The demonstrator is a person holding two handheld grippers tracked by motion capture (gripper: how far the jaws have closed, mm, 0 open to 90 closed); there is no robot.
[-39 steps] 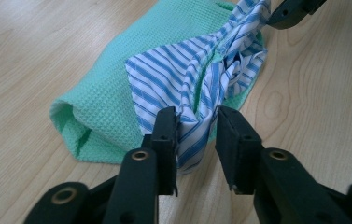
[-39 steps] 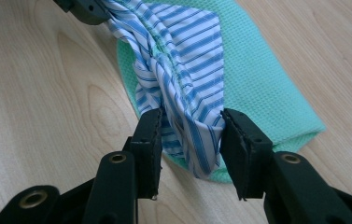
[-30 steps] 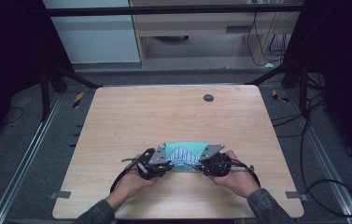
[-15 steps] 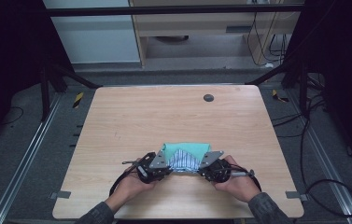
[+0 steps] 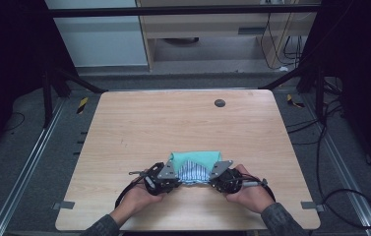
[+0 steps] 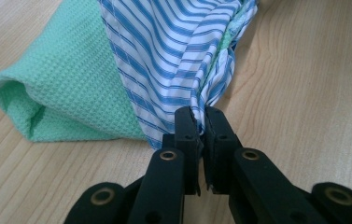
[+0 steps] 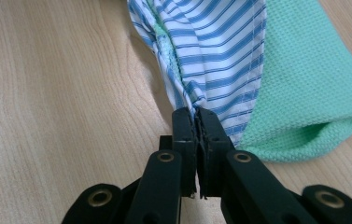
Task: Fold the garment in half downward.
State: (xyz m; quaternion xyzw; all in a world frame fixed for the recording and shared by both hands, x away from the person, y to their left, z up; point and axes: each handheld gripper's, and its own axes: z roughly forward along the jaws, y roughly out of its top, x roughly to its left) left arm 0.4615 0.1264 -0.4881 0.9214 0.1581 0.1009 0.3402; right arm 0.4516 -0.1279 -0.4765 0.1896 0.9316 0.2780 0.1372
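A cloth with a blue-and-white striped side [image 5: 193, 171] and a green waffle-weave side [image 5: 195, 157] lies near the front of the wooden table [image 5: 183, 123]. My left gripper [image 5: 172, 178] pinches its left corner and my right gripper [image 5: 213, 178] pinches its right corner. In the left gripper view the striped cloth [image 6: 169, 56] bunches into the left gripper [image 6: 199, 115], with the green side [image 6: 66, 88] folded to the left. In the right gripper view the striped cloth [image 7: 215, 51] runs into the right gripper [image 7: 195, 113], green side [image 7: 304, 79] on the right.
A small dark round disc [image 5: 219, 103] is set in the table near its far edge. Metal frame rails and cables run along the floor on both sides. The table's front edge lies just behind my hands.
Both grippers have drawn back toward the table's front edge, pulling the cloth's near corners with them. The striped side now shows more over the green.
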